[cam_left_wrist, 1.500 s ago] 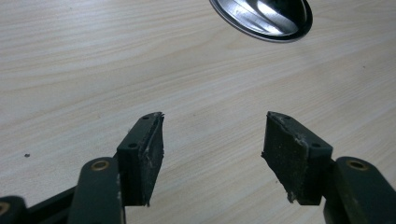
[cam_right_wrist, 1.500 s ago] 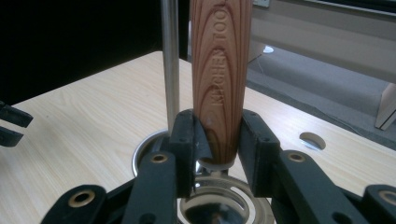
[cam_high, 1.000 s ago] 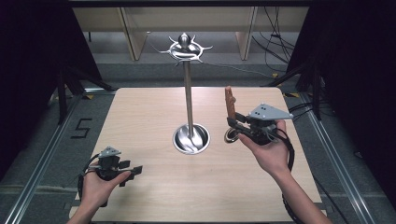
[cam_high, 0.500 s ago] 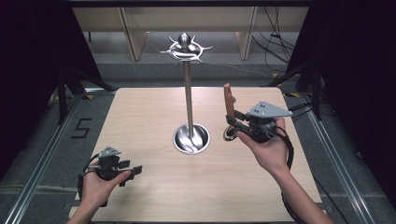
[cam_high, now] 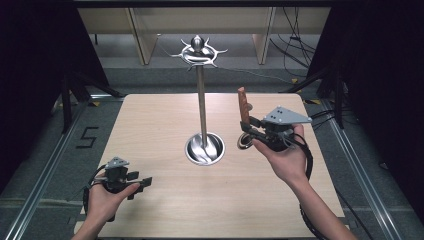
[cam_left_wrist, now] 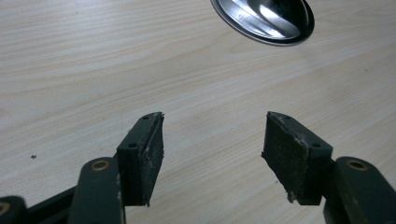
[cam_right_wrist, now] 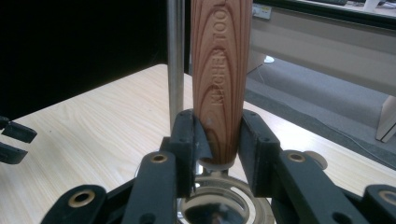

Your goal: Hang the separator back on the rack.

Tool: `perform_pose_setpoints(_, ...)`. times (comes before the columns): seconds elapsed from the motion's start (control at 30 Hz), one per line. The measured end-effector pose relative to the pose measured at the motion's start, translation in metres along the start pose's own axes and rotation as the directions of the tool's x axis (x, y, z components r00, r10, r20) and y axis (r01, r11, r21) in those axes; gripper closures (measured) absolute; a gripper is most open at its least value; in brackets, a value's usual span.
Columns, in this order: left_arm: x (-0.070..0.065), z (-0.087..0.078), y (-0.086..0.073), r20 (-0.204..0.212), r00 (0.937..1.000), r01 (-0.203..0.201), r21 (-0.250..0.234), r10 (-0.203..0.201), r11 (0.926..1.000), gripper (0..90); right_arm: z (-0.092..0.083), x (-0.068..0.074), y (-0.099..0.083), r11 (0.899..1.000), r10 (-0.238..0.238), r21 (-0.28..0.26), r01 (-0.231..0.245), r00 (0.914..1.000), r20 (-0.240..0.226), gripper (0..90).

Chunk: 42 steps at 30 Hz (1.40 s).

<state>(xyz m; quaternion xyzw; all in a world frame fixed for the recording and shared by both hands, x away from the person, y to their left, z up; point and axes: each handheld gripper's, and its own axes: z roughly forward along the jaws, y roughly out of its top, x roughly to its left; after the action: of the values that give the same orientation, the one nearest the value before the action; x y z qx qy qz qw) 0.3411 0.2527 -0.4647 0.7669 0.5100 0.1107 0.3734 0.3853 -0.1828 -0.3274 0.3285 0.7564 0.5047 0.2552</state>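
Two hands work at the wooden table (cam_high: 150,120), each with a gripper. From the high view, the right gripper (cam_high: 248,129) holds a kitchen tool with a wooden handle (cam_high: 243,105), just to the right of the tall metal stand (cam_high: 202,100). The handle stands straight up, long way top to bottom, and the round metal end (cam_high: 244,141) hangs below, just above the table. The right gripper view is much closer: the words "KITCHEN TOOL" run up the handle (cam_right_wrist: 219,70), and both black pads squeeze its bottom end. The right hand (cam_high: 282,157) is raised, palm up, fingers wrapped under the gripper.

The left hand (cam_high: 102,200) rests low near the table's front left corner. The left gripper (cam_left_wrist: 212,154) has its jaws wide apart with only bare table between them. That view also catches the stand's shiny round base (cam_left_wrist: 264,18).
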Motion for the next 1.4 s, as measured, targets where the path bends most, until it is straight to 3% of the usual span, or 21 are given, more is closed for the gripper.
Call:
perform_pose_setpoints(0.03, 0.000, 0.000, 0.000, 0.000, 1.0000, -0.001, 0.000, 0.001, 1.0000, 37.2, 0.000, 0.002, 0.000, 1.000, 0.022, -0.001, -0.022, 0.9997, 0.009, 69.6)
perform_pose_setpoints(0.07, 0.001, 0.000, 0.000, 0.002, 1.0000, -0.004, 0.002, 0.004, 1.0000, 37.2, 0.001, 0.001, 0.001, 1.000, -0.004, -0.005, 0.004, 1.0000, 0.007, 69.7)
perform_pose_setpoints(0.13, 0.001, 0.000, 0.000, 0.001, 1.0000, -0.003, 0.000, 0.003, 1.0000, 37.2, 0.001, 0.003, 0.001, 1.000, 0.018, 0.003, -0.018, 0.9998, 0.002, 69.6)
perform_pose_setpoints(0.17, 0.001, 0.000, 0.000, 0.003, 1.0000, -0.003, 0.004, 0.003, 1.0000, 37.2, 0.002, 0.002, 0.002, 1.000, -0.001, -0.007, 0.001, 1.0000, -0.003, 69.7)
perform_pose_setpoints(0.4, 0.001, 0.000, 0.000, 0.001, 1.0000, 0.001, -0.002, -0.001, 1.0000, 37.2, 0.004, 0.004, 0.004, 1.000, 0.013, -0.004, -0.013, 0.9999, -0.011, 69.7)
perform_pose_setpoints(0.6, 0.001, 0.000, 0.000, 0.001, 1.0000, -0.001, -0.002, 0.001, 1.0000, 37.2, 0.004, 0.004, 0.006, 1.000, -0.005, -0.002, 0.005, 1.0000, -0.005, 69.6)
perform_pose_setpoints(0.63, 0.000, 0.001, 0.000, 0.001, 0.9999, 0.016, -0.019, -0.016, 0.9997, 37.2, 0.004, 0.007, 0.006, 0.999, 0.037, 0.009, -0.037, 0.9993, -0.007, 69.7)
perform_pose_setpoints(0.67, -0.001, 0.001, 0.000, -0.001, 0.9998, 0.021, -0.024, -0.021, 0.9995, 37.2, 0.006, 0.005, 0.007, 1.000, -0.002, -0.013, 0.002, 1.0000, -0.001, 69.7)
perform_pose_setpoints(0.7, -0.001, 0.001, 0.000, -0.004, 0.9998, 0.021, -0.022, -0.021, 0.9995, 37.2, 0.005, 0.004, 0.007, 1.000, -0.005, -0.008, 0.005, 1.0000, -0.006, 69.7)
perform_pose_setpoints(0.8, 0.001, -0.001, 0.000, 0.002, 1.0000, -0.008, 0.005, 0.008, 1.0000, 37.2, 0.005, 0.005, 0.008, 1.000, 0.007, 0.000, -0.007, 0.9999, -0.009, 69.7)
perform_pose_setpoints(0.9, -0.002, 0.002, 0.000, 0.003, 0.9996, 0.029, -0.033, -0.028, 0.9991, 37.2, 0.006, 0.005, 0.009, 1.000, 0.012, -0.013, -0.012, 0.9998, -0.014, 69.6)
perform_pose_setpoints(1.1, -0.002, 0.001, 0.000, 0.002, 0.9997, 0.025, -0.030, -0.025, 0.9992, 37.2, 0.006, 0.006, 0.011, 1.000, 0.009, -0.008, -0.010, 0.9999, -0.012, 69.7)
perform_pose_setpoints(1.13, 0.000, -0.001, 0.000, 0.001, 1.0000, -0.002, -0.005, 0.002, 1.0000, 37.2, 0.006, 0.006, 0.011, 1.000, 0.010, -0.007, -0.010, 0.9999, -0.008, 69.7)
perform_pose_setpoints(1.23, -0.002, 0.001, 0.000, 0.001, 0.9997, 0.026, -0.030, -0.026, 0.9992, 37.2, 0.007, 0.006, 0.012, 1.000, 0.004, -0.009, -0.004, 0.9999, -0.016, 69.6)
perform_pose_setpoints(1.4, -0.002, 0.001, 0.000, 0.001, 0.9996, 0.028, -0.033, -0.028, 0.9991, 37.2, 0.008, 0.007, 0.014, 1.000, -0.006, -0.013, 0.006, 0.9999, -0.015, 69.6)
